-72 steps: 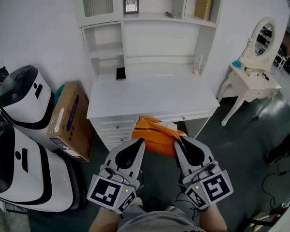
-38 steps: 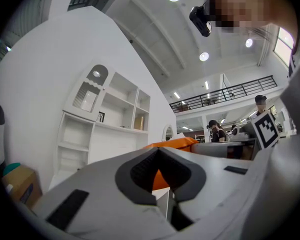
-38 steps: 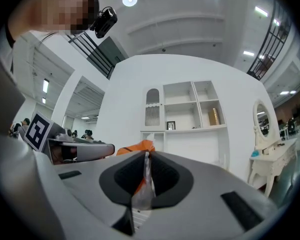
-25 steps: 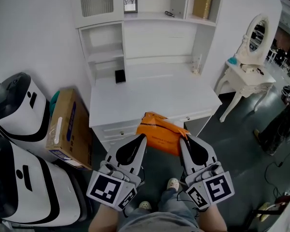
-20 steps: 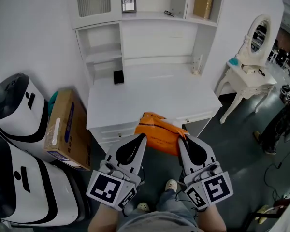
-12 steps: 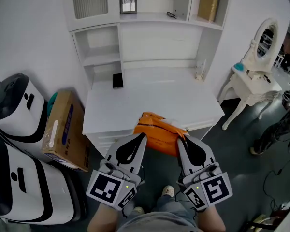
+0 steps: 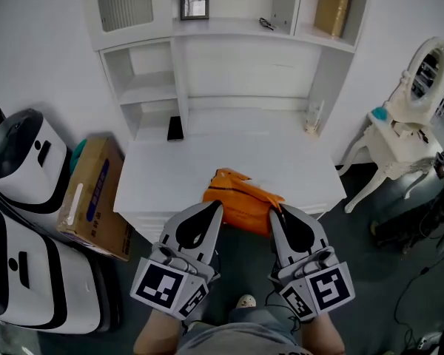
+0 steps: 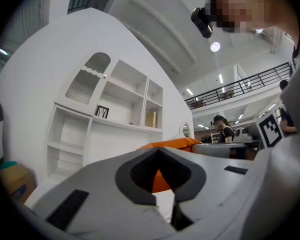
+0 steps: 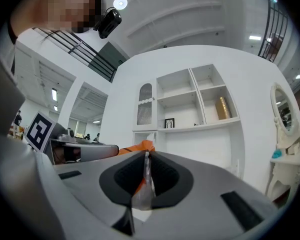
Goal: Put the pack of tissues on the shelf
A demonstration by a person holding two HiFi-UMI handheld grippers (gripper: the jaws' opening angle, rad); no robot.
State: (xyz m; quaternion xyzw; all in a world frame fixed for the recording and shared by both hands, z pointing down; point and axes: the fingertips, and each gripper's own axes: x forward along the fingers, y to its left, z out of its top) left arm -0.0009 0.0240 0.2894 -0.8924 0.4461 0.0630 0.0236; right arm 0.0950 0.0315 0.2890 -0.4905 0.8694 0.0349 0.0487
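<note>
Showing orange tissue pack (image 7: 240, 203), wrapper crumpled, glossy.

Your pack (image 7: 240, 198) is orange, wrapped in crinkled plastic, soft and rumpled. You hold it in the air between both tools: the left tool (image 7: 209, 211) grips its left end, and the right tool (image 7: 276, 214) pinches a clear edge of wrap at its right end. It hangs roughly level over the table's (image 7: 170, 176) front edge. The white shelf (image 7: 229, 29) stands beyond it, well apart.
</note>
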